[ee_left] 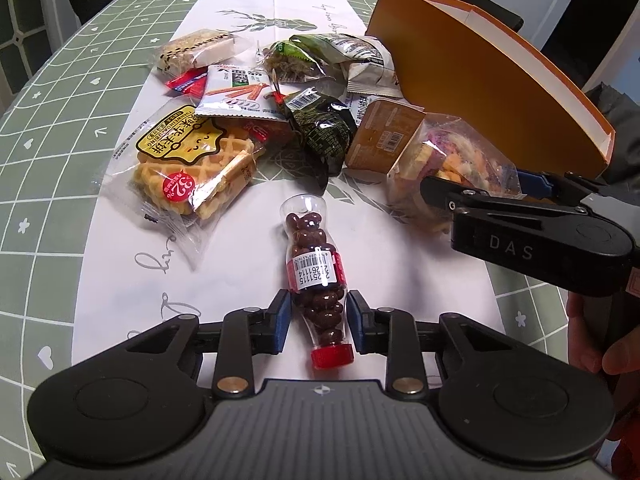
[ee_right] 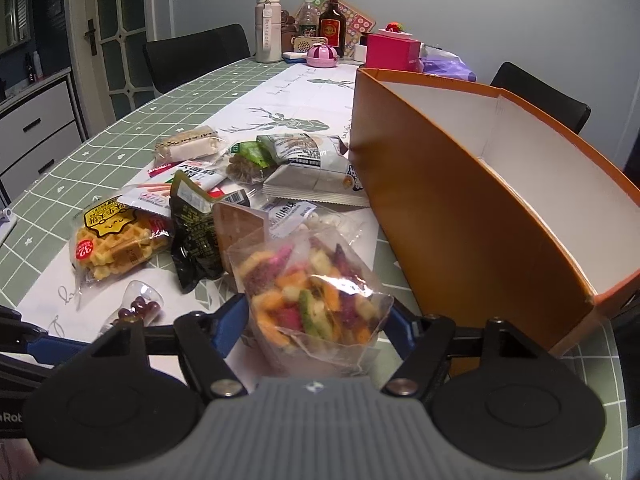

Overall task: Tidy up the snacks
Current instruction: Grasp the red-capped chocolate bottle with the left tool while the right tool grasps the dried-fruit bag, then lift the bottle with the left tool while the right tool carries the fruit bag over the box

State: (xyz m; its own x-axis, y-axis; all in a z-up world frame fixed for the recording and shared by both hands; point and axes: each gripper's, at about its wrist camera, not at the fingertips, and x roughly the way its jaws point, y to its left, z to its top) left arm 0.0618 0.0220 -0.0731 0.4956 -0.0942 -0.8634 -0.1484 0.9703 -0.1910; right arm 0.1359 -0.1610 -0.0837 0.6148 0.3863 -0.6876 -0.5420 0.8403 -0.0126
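**Both grippers at their snacks, box not yet filled**

Nearest the left wrist camera, the left gripper (ee_left: 318, 320) stands half open around the lower body of a small clear bottle of chocolate beans (ee_left: 316, 280). Its blue pads sit just beside the plastic on either side, seemingly not yet pressing it. The bottle lies flat on the white runner of the table (ee_left: 60, 160), red cap toward the camera.

By size, the orange box (ee_right: 460, 208) comes first. It stands along the table's right edge, and the white interior visible to the right wrist camera holds nothing, so sorting appears barely begun. Next is the heap of packets mid-table: a waffle pack (ee_left: 192, 168), a dark green pouch (ee_left: 324, 128) and several others, all outside the box.

The right gripper (ee_right: 318, 320) is spread wide, its blue fingers flanking a clear bag of mixed dried fruit (ee_right: 312, 300) that lies just left of the box's near corner. Whether the pads actually grip the bag cannot be told.

Nearly everything remains to be moved.
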